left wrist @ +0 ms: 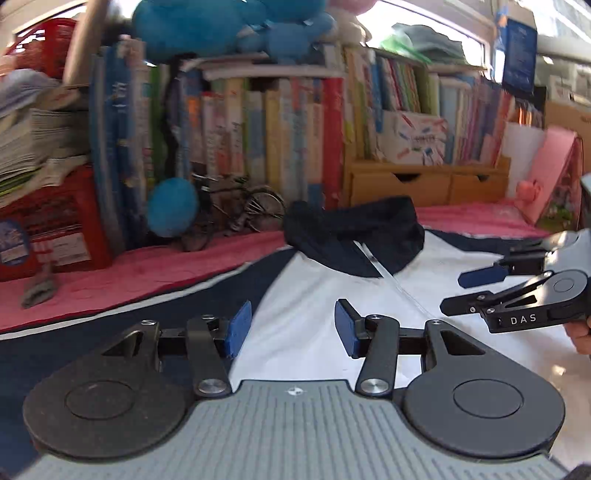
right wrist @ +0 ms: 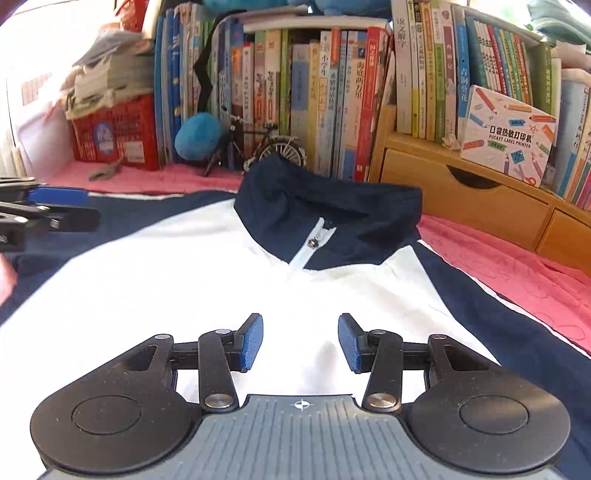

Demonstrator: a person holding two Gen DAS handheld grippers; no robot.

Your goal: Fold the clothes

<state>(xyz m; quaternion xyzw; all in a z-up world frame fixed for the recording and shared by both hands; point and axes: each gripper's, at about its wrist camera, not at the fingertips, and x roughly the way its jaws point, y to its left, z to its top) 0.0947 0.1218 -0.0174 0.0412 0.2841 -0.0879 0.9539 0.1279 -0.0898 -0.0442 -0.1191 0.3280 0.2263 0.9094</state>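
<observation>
Left wrist view looks across a white and navy jacket spread flat on a pink cover, front side up, its dark collar standing toward the back and the zipper running down from it. The left gripper hangs just above the white chest panel near the navy sleeve, its blue pads well apart with nothing between them. At the right edge of this view the right gripper comes in sideways over the jacket (the letters DAS show on its body), and a bit of the person's hand shows behind it; its fingers stand apart too.

From the right wrist view, the right gripper hovers over the middle of the white front, jaws spread wide and empty, pointing toward the collar and the small metal zipper pull. The navy sleeve on that side runs down along the pink cover. The left gripper pokes in at the left edge of this view, over the other navy sleeve.

Behind the jacket stands a long row of books, with a red crate under a stack of papers at the left, a blue plush ball, a small model bicycle just beyond the collar, and wooden drawers at the right carrying a label printer box. Blue plush toys sit on top of the books.
</observation>
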